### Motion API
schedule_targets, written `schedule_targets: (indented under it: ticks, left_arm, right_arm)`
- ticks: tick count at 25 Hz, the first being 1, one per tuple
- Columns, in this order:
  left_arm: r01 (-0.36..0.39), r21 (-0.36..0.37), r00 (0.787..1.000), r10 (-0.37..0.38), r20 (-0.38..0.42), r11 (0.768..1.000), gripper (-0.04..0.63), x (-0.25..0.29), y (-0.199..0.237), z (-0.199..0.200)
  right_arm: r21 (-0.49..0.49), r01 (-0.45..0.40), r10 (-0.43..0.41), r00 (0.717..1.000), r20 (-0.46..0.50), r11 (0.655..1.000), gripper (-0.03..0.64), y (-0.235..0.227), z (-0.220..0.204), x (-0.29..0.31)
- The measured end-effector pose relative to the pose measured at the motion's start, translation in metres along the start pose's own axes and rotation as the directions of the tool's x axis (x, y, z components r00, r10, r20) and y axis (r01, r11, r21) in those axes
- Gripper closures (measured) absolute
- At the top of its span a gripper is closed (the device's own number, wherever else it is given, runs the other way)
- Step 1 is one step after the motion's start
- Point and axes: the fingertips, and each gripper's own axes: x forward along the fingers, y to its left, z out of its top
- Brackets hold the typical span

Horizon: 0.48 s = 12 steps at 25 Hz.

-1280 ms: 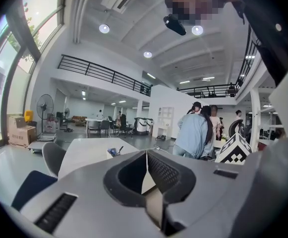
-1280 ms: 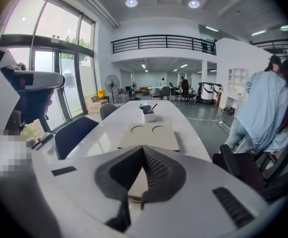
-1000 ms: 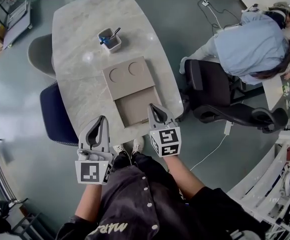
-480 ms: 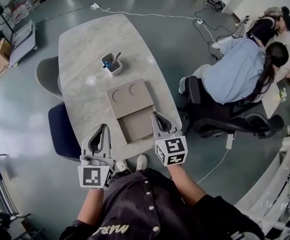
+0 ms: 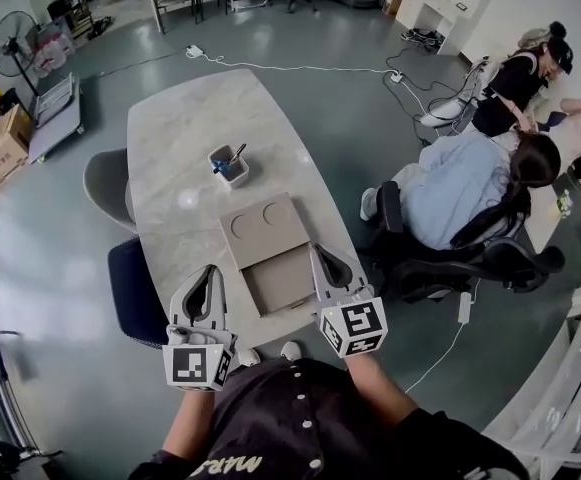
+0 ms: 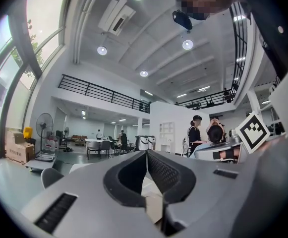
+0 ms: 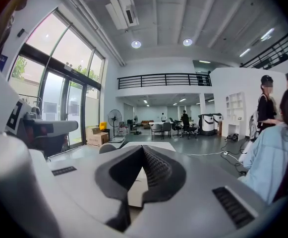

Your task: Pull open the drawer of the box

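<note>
A flat tan box (image 5: 264,227) with two round marks on its lid lies on the marble table (image 5: 185,133). Its drawer (image 5: 282,278) stands pulled out toward the table's near edge. My left gripper (image 5: 208,270) hovers left of the drawer, shut and holding nothing. My right gripper (image 5: 319,251) sits by the drawer's right edge, also shut and holding nothing; whether it touches the drawer I cannot tell. In the left gripper view the left gripper (image 6: 146,153) has its tips together. The right gripper (image 7: 144,148) looks the same in the right gripper view. Both point level across the room.
A small white cup (image 5: 229,166) with a utensil stands behind the box. A grey chair (image 5: 105,188) and a dark blue chair (image 5: 135,293) are at the table's left. People sit on a black office chair (image 5: 450,253) to the right. Cables cross the floor (image 5: 300,68).
The head view has pulled back and tilted up, so the table looks smaller and lower. Both grippers stay shut on either side of the open drawer.
</note>
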Motion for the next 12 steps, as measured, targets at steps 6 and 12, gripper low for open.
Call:
schedule_targets:
  ticks: [6,12]
  left_arm:
    - [-0.006,0.010,1.000,0.006,0.019,1.000,0.577,-0.001,0.001,0.008]
    - [-0.013,0.015,1.000,0.012,0.022,1.000,0.577,-0.003,0.001,0.013]
  right_arm:
    - [0.001,-0.001,0.000,0.999,0.046,1.000,0.620,0.001,0.015,-0.003]
    - [-0.014,-0.023,0.023,0.999,0.039,1.000,0.620,0.011,0.021,0.000]
